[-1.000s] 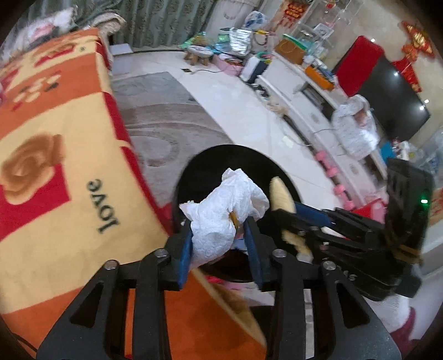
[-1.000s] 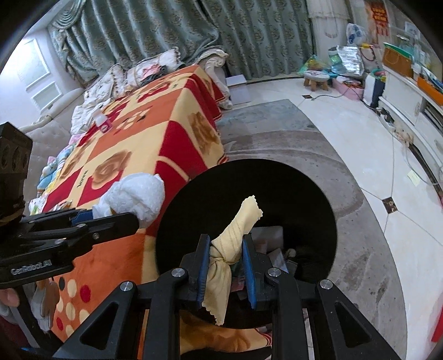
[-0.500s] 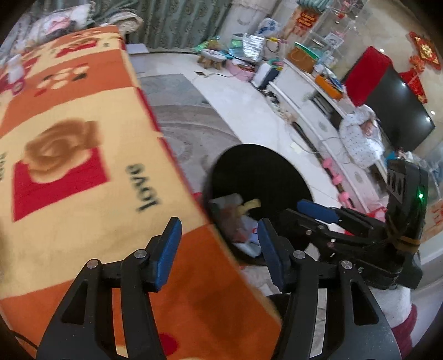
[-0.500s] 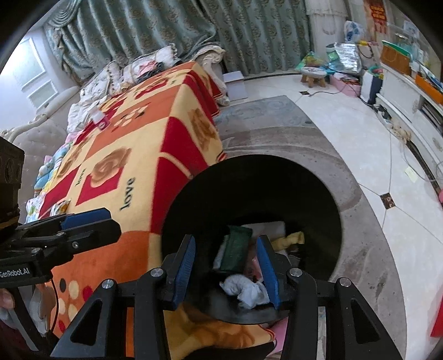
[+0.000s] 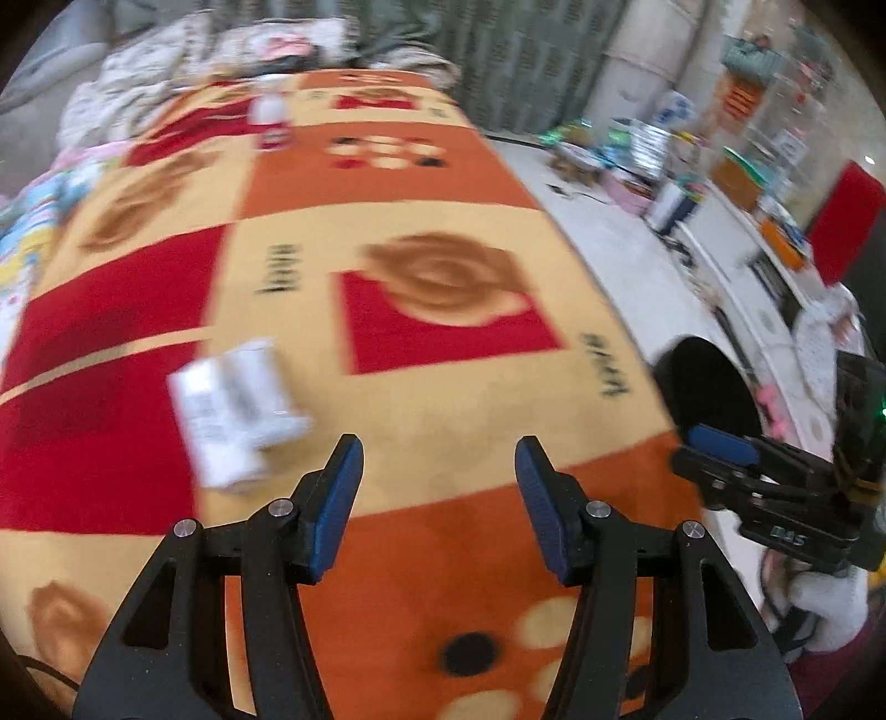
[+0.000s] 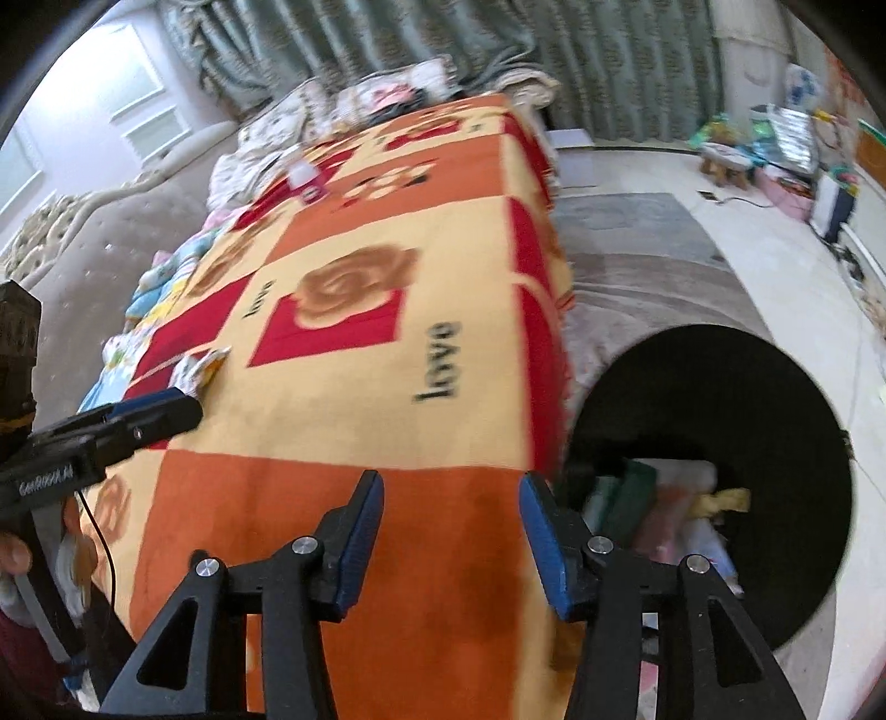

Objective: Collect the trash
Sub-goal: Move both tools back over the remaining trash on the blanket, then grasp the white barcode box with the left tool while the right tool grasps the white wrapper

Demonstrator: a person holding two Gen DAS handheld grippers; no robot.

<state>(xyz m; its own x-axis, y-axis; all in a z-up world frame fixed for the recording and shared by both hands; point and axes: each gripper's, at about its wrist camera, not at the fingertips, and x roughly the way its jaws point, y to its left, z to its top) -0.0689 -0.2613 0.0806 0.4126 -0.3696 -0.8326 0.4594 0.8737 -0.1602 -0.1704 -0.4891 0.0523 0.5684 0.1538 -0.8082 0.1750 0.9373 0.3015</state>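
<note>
Beside the round black bin [image 6: 775,399], a fleecy blanket [image 6: 354,399] lies flat.

This is a home, most likely a living room. A long surface under a patchwork blanket [image 6: 387,343], orange, red and cream with rose motifs and the word "love", fills the middle. Beside it runs a tufted beige sofa [image 6: 94,243] heaped with printed bedding [image 6: 354,99]. Grey-green patterned curtains [image 6: 387,39] hang full height at the far end. The floor is pale polished tile with a grey swirled rug [image 6: 653,260], and a small wooden stool [image 6: 722,160] stands among bags and toys. A low white TV cabinet [image 5: 742,249] lines one wall; the dark panel with red cloth above it seems to be a television, though the view is blurred.
</note>
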